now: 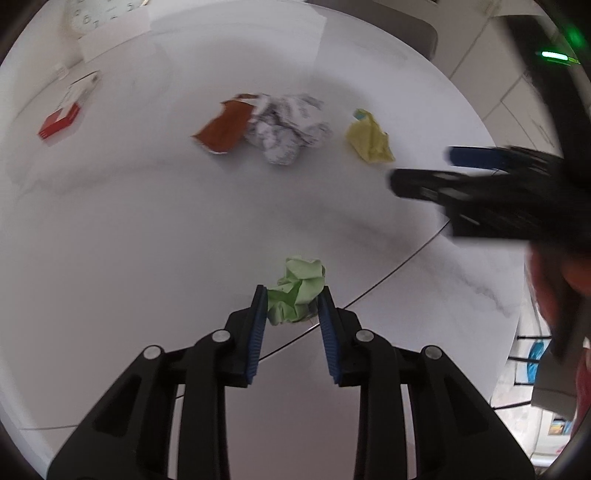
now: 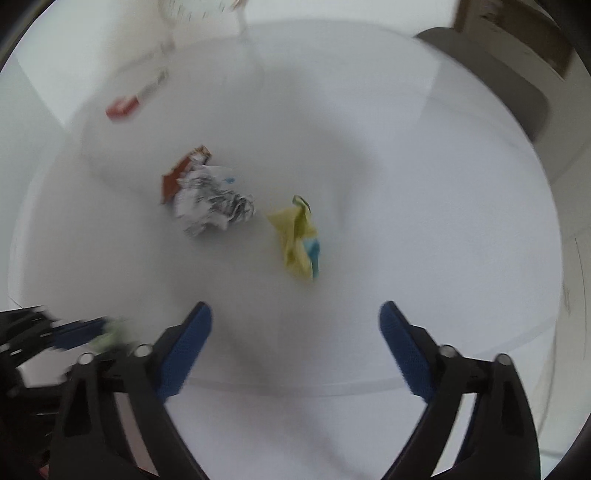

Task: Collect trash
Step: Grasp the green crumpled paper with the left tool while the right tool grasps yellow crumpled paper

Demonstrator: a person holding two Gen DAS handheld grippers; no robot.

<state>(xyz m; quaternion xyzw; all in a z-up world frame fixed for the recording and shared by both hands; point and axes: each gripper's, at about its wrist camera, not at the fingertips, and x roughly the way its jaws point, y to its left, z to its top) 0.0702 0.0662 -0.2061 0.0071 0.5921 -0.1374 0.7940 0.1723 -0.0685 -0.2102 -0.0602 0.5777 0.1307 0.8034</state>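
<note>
A crumpled green paper ball (image 1: 299, 288) lies on the white round table (image 1: 129, 229), and my left gripper (image 1: 293, 291) is shut on it, a blue pad pressing each side. Farther off lie a crumpled yellow paper (image 1: 369, 138), a crumpled white printed paper (image 1: 288, 127) and a brown-orange wrapper (image 1: 225, 129). My right gripper (image 2: 295, 306) stands open and empty, with the yellow paper (image 2: 297, 240) just ahead of its fingertips. In the left wrist view the right gripper (image 1: 421, 168) is a blur at the right. The left gripper (image 2: 99, 328) with the green ball (image 2: 110, 334) shows at the lower left.
A red and white box (image 1: 62, 118) lies at the table's far left, near a white clock (image 1: 96, 14) and a white card. A grey chair back (image 2: 517, 81) stands beyond the far right rim. The table edge runs close behind both grippers.
</note>
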